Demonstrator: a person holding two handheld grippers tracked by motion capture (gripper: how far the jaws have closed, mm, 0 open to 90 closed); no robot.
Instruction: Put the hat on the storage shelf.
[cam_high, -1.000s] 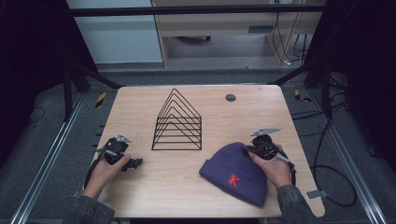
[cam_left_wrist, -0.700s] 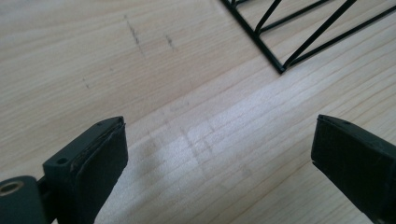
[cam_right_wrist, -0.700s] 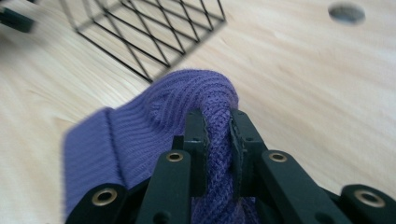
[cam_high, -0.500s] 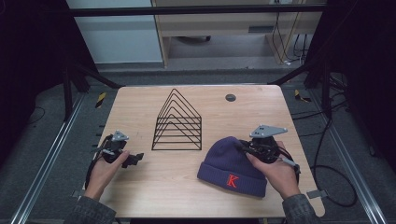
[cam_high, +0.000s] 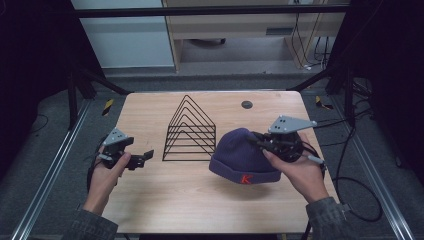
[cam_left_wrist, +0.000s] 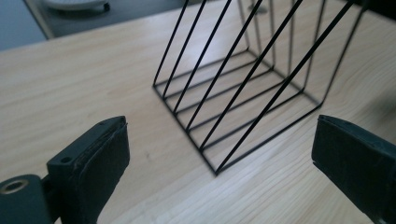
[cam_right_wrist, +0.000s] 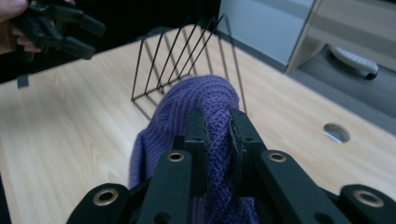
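High view – purple beanie (cam_high: 243, 156) in right gripper (cam_high: 261, 142) jaws, crown toward wire rack (cam_high: 191, 131)

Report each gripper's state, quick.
Left gripper: open, empty, facing the black wire triangular rack.
Right gripper: shut on the purple knitted beanie.

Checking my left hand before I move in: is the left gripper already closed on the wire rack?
No: the left gripper has its jaws spread wide, and the black wire rack stands on the table beyond them, untouched.
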